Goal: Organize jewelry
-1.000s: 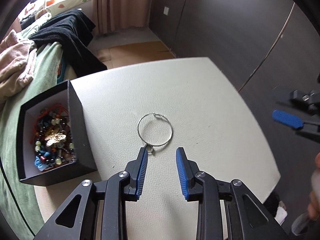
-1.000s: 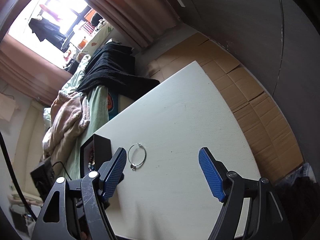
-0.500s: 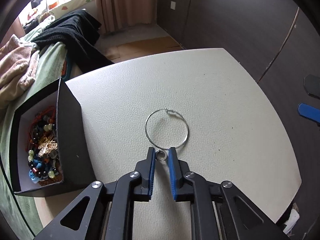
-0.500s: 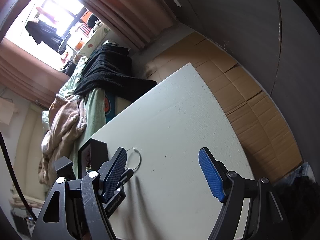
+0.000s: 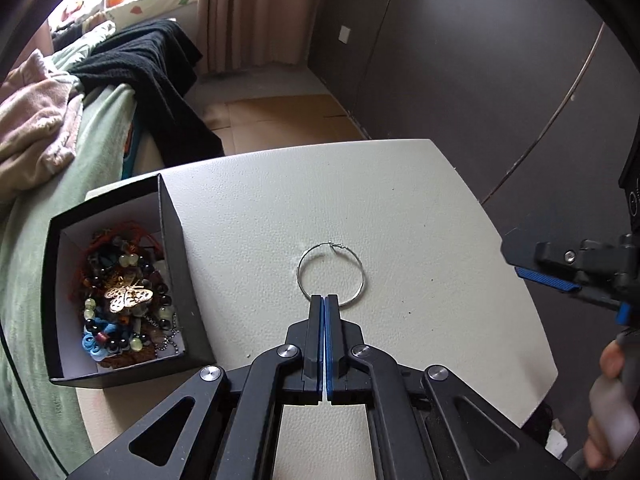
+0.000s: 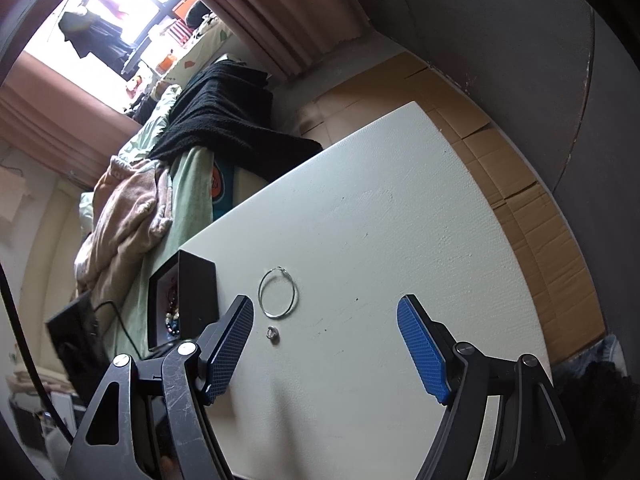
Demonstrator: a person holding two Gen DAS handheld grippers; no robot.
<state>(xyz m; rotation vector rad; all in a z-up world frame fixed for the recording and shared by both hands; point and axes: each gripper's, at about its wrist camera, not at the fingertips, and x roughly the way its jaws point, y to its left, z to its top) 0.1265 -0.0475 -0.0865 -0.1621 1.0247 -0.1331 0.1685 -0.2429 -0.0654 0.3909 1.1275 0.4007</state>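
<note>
Since a second ago my left gripper [image 5: 324, 298] has snapped fully closed, its tips over the near side of the hoop earring [image 5: 331, 243] in the middle of the table [image 5: 400, 208]. The right view shows the hoop and a small ring [image 6: 273, 333] just beside it lying free, so I probably missed. My right gripper [image 6: 324, 303] hangs open and empty. I should reopen, go lower and pinch the wire, then carry it to the box [image 5: 172, 248] at the left edge.

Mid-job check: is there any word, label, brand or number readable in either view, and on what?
No readable text in either view.
Orange-and-teal print on the item beside the bed: too blurred to read.
Black jewelry box: no label visible.
</note>
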